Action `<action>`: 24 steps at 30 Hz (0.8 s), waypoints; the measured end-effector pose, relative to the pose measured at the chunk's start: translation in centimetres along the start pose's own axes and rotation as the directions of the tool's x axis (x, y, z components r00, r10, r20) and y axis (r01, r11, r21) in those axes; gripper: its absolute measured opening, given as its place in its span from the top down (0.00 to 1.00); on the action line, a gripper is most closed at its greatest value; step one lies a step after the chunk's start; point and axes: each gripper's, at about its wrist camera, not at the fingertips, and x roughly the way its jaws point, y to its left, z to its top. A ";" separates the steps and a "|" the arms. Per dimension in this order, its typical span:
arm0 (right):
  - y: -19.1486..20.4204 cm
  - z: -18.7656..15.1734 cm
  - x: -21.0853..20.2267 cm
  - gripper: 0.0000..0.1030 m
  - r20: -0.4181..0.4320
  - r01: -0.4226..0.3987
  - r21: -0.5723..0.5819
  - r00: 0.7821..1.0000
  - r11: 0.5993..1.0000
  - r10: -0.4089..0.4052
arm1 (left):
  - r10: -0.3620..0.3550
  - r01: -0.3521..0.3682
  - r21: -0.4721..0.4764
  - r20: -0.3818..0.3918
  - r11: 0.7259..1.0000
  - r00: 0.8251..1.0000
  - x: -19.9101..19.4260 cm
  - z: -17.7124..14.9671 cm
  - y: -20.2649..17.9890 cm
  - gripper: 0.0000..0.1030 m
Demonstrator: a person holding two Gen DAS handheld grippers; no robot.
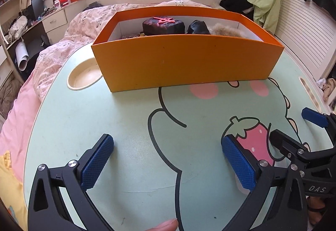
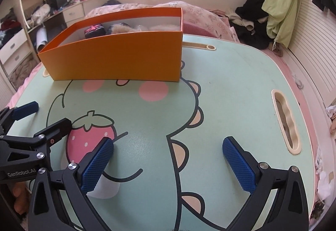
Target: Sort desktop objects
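Note:
An orange box (image 1: 184,61) (image 2: 117,58) stands at the far side of the mint-green lap table (image 1: 117,117) (image 2: 231,88). Inside it lie a dark red pouch (image 1: 163,25) (image 2: 94,30), a black item (image 1: 198,27) and something furry (image 1: 225,30) (image 2: 126,29). My left gripper (image 1: 167,138) hovers open over bare tabletop with nothing between its blue pads (image 1: 98,159). My right gripper (image 2: 168,140) is just as wide open and empty, close beside the left one (image 2: 45,116); it also shows in the left wrist view (image 1: 294,126). A small whitish thing (image 2: 105,189) lies under its left finger.
The table sits on a bed with pink floral bedding (image 1: 63,46). It has a round cup recess (image 1: 84,75) left of the box and a handle slot (image 2: 285,121) near its right edge. A fingertip (image 1: 166,225) shows at the bottom. Clothes pile up at the back right (image 2: 252,19).

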 end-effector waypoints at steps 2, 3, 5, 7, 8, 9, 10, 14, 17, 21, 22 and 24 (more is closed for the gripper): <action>0.0 0.0 0.0 0.00 0.000 0.000 0.000 1.000 1.000 0.000 | 0.000 0.000 0.000 0.000 1.000 1.000 0.0 0.0 0.0 0.00; 0.0 0.0 0.0 0.00 0.000 0.000 0.000 1.000 1.000 0.000 | 0.000 0.000 0.000 0.000 1.000 1.000 0.0 0.0 0.0 0.00; 0.0 0.0 0.0 0.00 0.000 0.000 0.000 1.000 1.000 0.000 | 0.000 0.000 0.000 0.000 1.000 1.000 0.0 0.0 0.0 0.00; 0.0 0.0 0.0 0.00 0.000 0.000 0.000 1.000 1.000 0.000 | 0.000 0.000 0.000 0.000 1.000 1.000 0.0 0.0 0.0 0.00; 0.0 0.0 0.0 0.00 0.000 0.000 0.000 1.000 1.000 0.000 | 0.000 0.000 0.000 0.001 1.000 1.000 0.0 0.0 0.0 0.00; 0.0 0.0 0.0 0.00 0.000 0.000 0.000 1.000 1.000 0.000 | 0.000 0.000 0.000 0.000 1.000 1.000 0.0 -0.1 0.0 0.00; 0.0 0.0 0.0 0.00 0.000 0.000 0.000 1.000 1.000 0.000 | 0.000 0.000 0.000 0.000 1.000 1.000 0.0 -0.1 0.0 0.00; 0.1 0.0 0.0 0.00 0.000 0.000 0.000 1.000 1.000 0.000 | 0.000 0.000 0.000 0.000 1.000 1.000 0.0 -0.1 0.0 0.00; 0.0 0.0 0.0 0.00 0.000 0.000 0.000 1.000 1.000 0.000 | 0.000 0.000 0.000 0.000 1.000 1.000 0.0 -0.1 0.0 0.00; 0.0 0.0 0.0 0.00 0.000 0.000 0.000 1.000 1.000 0.000 | 0.000 0.000 0.001 0.001 1.000 1.000 0.0 -0.1 0.0 0.00; 0.1 0.0 0.0 0.00 0.000 0.000 0.000 1.000 1.000 0.000 | 0.000 0.000 0.001 0.001 1.000 1.000 0.0 -0.1 0.0 0.00; 0.0 0.0 0.0 0.00 0.000 0.000 0.000 1.000 1.000 0.000 | 0.000 0.000 0.001 0.001 1.000 1.000 0.0 -0.1 0.0 0.00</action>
